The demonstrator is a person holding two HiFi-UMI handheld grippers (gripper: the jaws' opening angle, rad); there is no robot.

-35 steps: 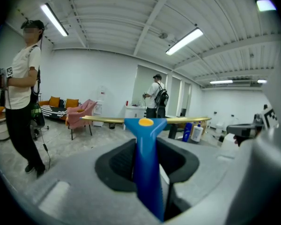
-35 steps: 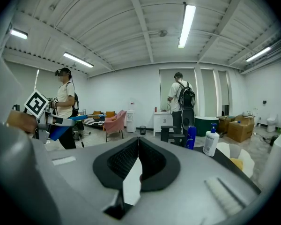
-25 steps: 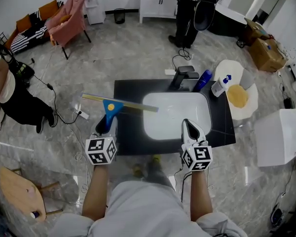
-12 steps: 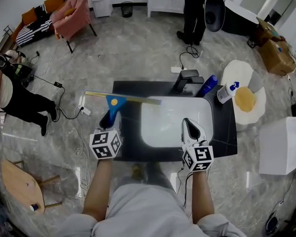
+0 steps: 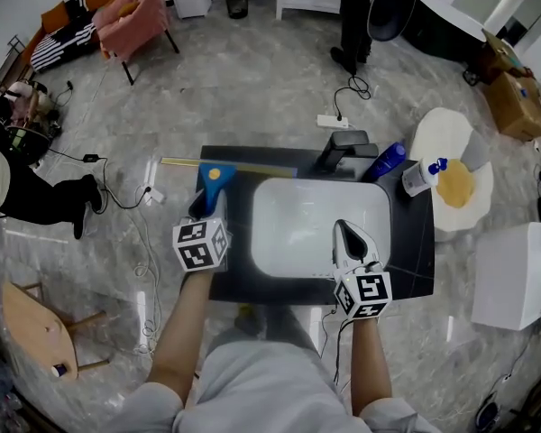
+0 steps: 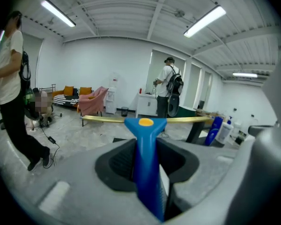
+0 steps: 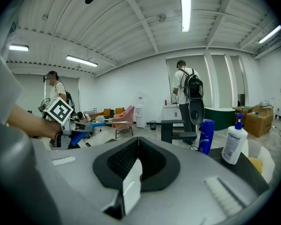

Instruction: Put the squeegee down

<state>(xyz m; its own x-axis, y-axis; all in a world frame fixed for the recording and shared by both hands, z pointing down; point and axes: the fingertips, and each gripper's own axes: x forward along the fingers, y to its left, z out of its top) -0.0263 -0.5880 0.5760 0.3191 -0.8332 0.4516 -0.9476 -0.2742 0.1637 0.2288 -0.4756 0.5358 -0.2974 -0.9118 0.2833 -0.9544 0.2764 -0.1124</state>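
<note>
The squeegee has a blue handle (image 5: 215, 186) and a long yellow blade (image 5: 243, 167). My left gripper (image 5: 202, 209) is shut on the handle (image 6: 147, 163), holding it over the left side of the black counter (image 5: 235, 260). The blade lies level, across the counter's back left edge and out past it to the left. My right gripper (image 5: 343, 228) is shut with nothing in it (image 7: 137, 146). It hovers over the front right part of the white basin (image 5: 307, 224).
A black faucet (image 5: 343, 148), a blue bottle (image 5: 385, 161) and a white pump bottle (image 5: 420, 177) stand behind the basin. A round white stand with a yellow cloth (image 5: 454, 184) and a white box (image 5: 519, 274) are at the right. People stand at the back and left; cables cross the floor.
The left gripper has carried the squeegee away from me and lower, from the basin's left rim to the counter's back left edge. The right gripper has moved a little further over the basin.
</note>
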